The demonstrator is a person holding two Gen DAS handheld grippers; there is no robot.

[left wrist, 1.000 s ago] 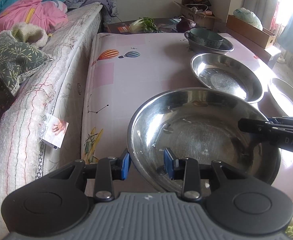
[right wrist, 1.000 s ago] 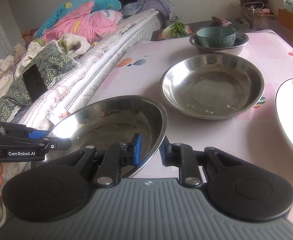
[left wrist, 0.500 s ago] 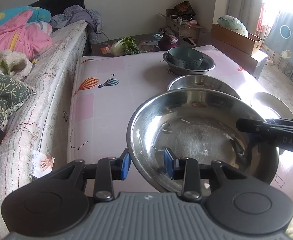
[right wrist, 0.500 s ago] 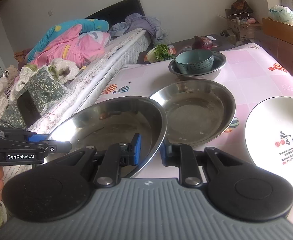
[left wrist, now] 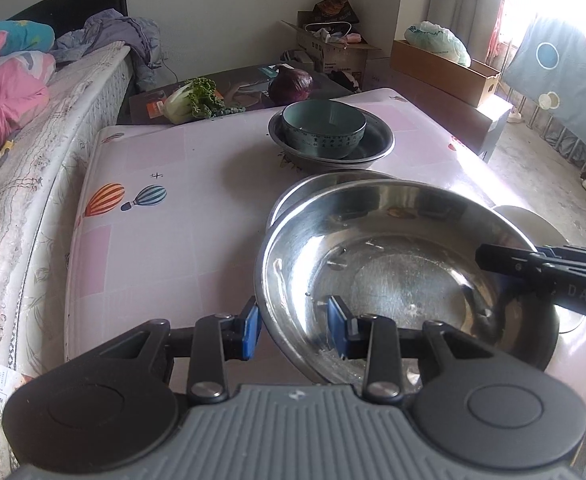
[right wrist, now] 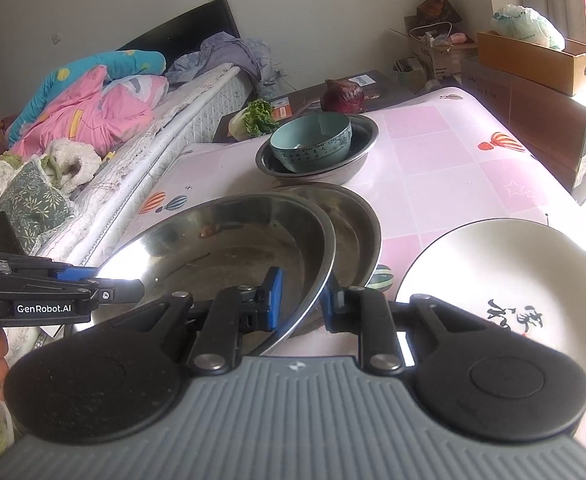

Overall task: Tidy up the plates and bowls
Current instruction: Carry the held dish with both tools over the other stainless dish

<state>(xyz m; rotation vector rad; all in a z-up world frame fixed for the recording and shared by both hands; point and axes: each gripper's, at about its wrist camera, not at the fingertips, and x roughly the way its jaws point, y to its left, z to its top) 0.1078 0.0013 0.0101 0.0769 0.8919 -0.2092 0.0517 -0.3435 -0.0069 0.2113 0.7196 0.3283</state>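
Both grippers hold one large steel basin (left wrist: 405,276) by its rim, lifted above the table. My left gripper (left wrist: 293,330) is shut on its near-left rim; my right gripper (right wrist: 301,300) is shut on its right rim (right wrist: 325,248). The held basin (right wrist: 229,248) hangs partly over a second steel basin (right wrist: 353,232) on the table, whose far rim (left wrist: 333,180) shows in the left wrist view. A white plate (right wrist: 501,280) with black characters lies to the right. At the back a teal bowl (left wrist: 324,128) sits in a third steel basin (left wrist: 373,148).
The pink table (left wrist: 165,232) has a bed (left wrist: 33,140) with bedding along its left edge. Greens (left wrist: 193,100) and a purple cabbage (left wrist: 291,86) lie on a dark stand behind it. Cardboard boxes (right wrist: 541,92) stand to the right.
Both grippers have raised the held basin and carried it forward, so it now overlaps the second steel basin. Grips have not changed.
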